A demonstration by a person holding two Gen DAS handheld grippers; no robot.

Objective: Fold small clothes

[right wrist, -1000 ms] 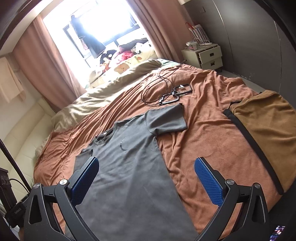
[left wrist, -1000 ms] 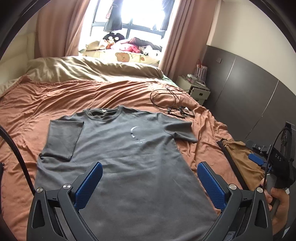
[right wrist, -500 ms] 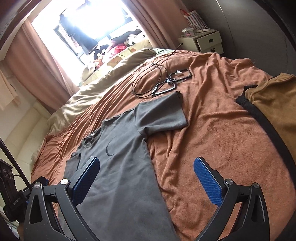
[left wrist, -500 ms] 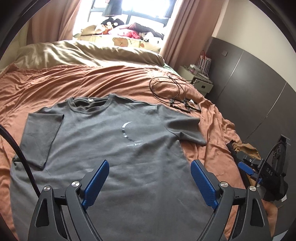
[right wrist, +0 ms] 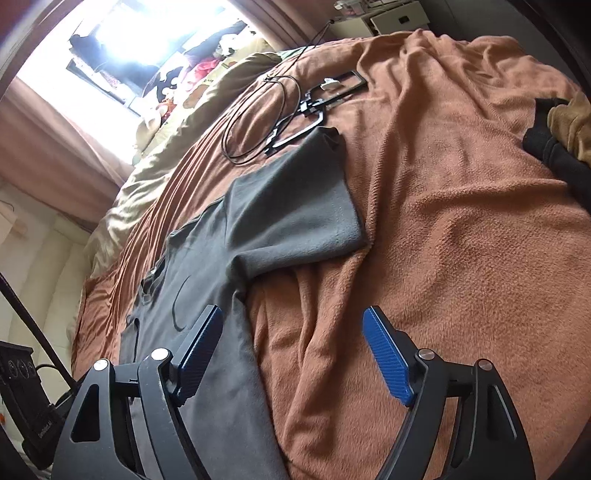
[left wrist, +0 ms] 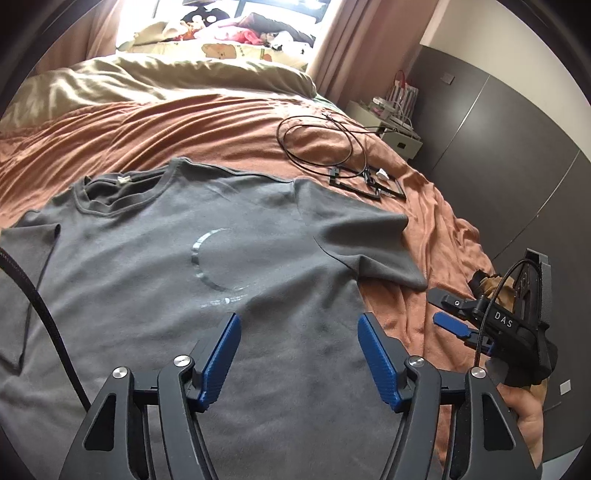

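- Left gripper (left wrist: 297, 354) hovers above a grey T-shirt (left wrist: 166, 295), jaws closing on nothing.
- Right gripper (right wrist: 291, 354), also closing empty, straddles the shirt's side edge.
- Bare orange blanket (right wrist: 461, 240) beyond; cables (left wrist: 325, 144), window (left wrist: 236, 7) behind.

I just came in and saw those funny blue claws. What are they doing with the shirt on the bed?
A person is holding a gripper in each hand to fold a grey T-shirt spread flat on the orange blanket. The left gripper is over the shirt's middle, and the right gripper is over its side edge below the sleeve. Both sets of jaws are closing, but neither is pinching any cloth yet. No fold has been made.
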